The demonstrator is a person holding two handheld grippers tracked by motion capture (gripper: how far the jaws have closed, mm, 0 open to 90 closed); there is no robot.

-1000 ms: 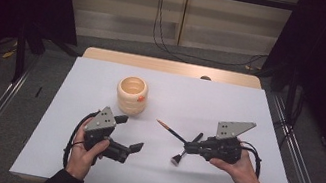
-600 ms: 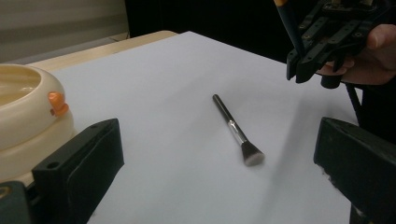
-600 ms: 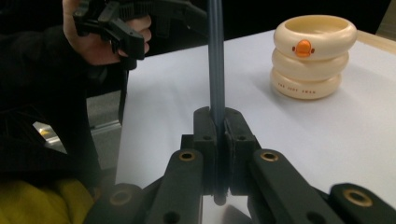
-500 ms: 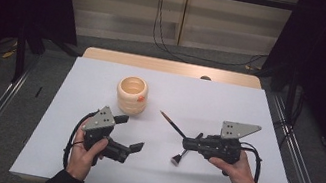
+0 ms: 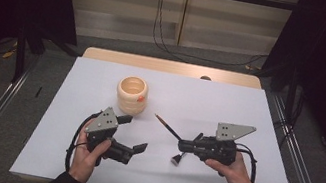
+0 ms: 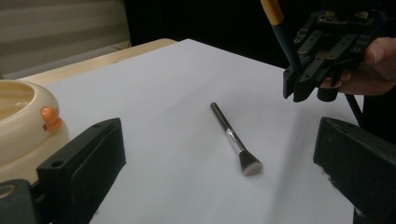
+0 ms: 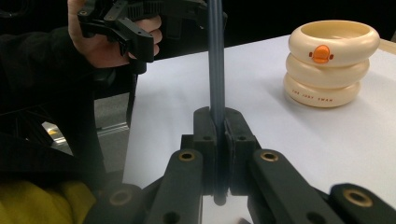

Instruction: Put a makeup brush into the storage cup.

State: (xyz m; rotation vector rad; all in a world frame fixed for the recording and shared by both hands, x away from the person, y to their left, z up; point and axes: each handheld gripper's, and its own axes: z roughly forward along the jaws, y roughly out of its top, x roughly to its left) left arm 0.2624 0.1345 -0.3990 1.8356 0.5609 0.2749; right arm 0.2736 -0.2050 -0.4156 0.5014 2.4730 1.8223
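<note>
Two grippers at work. Right gripper (image 5: pixel 183 146) is clamped tight on a slim brush (image 5: pixel 167 127), jaws pinched on the dark handle low down. The long end sticks out toward the cream ring-stacked holder (image 5: pixel 128 103); in the left gripper view that end turns orange. Left gripper (image 5: pixel 136 133) is spread wide and holds nothing, hovering just on the near side of the holder.

Likely step: carry the slim brush to the holder and drop it in. To do it well:
- tip the handle near upright above the mouth before letting go, since a long overhang will swing
- come in from above, not sideways, as the holder looks light and could be knocked
- keep the left gripper back, or use it to steady the holder wall

A flat brush (image 6: pixel 232 137) lies loose on the white worktop (image 5: pixel 209 105), just below the right gripper's tip; don't sweep it.

Room: the worktop is bare between right gripper and holder, and wide open at far right. The near edge is close under both hands, while the holder sits well in from every edge.
</note>
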